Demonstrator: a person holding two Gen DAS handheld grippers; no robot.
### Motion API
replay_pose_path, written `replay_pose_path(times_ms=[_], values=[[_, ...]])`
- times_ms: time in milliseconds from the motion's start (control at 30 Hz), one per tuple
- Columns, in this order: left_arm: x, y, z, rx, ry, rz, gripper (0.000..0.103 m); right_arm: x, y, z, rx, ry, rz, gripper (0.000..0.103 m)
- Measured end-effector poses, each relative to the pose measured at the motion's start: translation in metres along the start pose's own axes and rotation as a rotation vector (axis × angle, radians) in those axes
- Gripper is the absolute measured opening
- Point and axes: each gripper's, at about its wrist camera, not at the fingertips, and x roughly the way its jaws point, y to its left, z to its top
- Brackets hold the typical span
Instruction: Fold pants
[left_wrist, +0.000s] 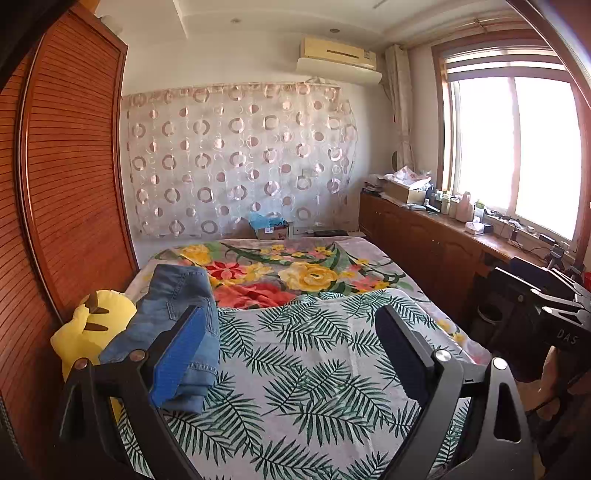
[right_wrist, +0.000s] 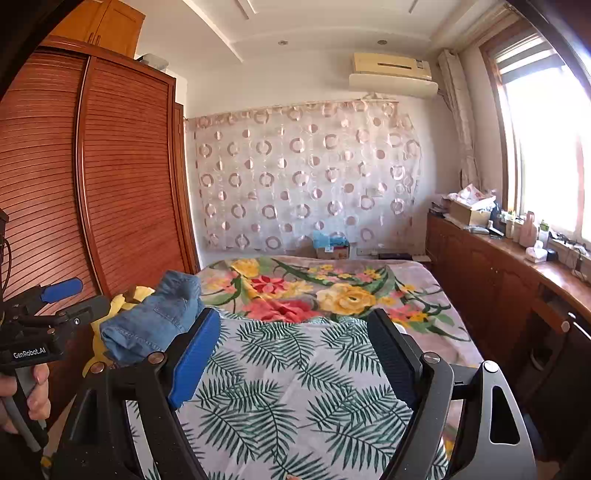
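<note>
Tools, left tool (left_wrist: 291, 314) and right tool (right_wrist: 293, 319), both gape wide and empty, clear of the folded pants (left_wrist: 173, 314).

- Bed (left_wrist: 376, 254) is covered by a floral blanket (left_wrist: 295, 273).
- A fern-print sheet (left_wrist: 303, 369) is spread over the near part.
- Folded jeans (left_wrist: 173, 314) are laid at the left edge, partly on a yellow plush toy (left_wrist: 99, 317).

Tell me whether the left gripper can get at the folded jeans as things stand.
Probably yes: the left gripper is open and empty, the folded jeans lie just beside its left finger on the bed, nothing between.
</note>
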Motion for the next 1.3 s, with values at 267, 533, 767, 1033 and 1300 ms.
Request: replay_pose_path(times_ms=[267, 533, 767, 1033, 1300], values=[[-0.008, -0.005, -0.01, 0.019, 0.004, 0.041, 0.093, 0.001, 0.007, 0.003, 0.015, 0.015, 0.005, 0.084], [-0.01, -0.003, -0.012, 0.014, 0.001, 0.043, 0.093, 0.004, 0.005, 0.001, 0.014, 0.013, -0.003, 0.084], [-0.01, -0.003, -0.013, 0.015, 0.007, 0.04, 0.094, 0.005, 0.006, -0.001, 0.013, 0.014, -0.008, 0.084], [-0.011, -0.004, -0.013, 0.013, 0.006, 0.042, 0.094, 0.006, 0.005, 0.0, 0.009, 0.017, -0.009, 0.084], [-0.012, -0.004, -0.013, 0.011, 0.007, 0.041, 0.094, 0.003, 0.008, -0.002, 0.007, 0.013, -0.012, 0.084]])
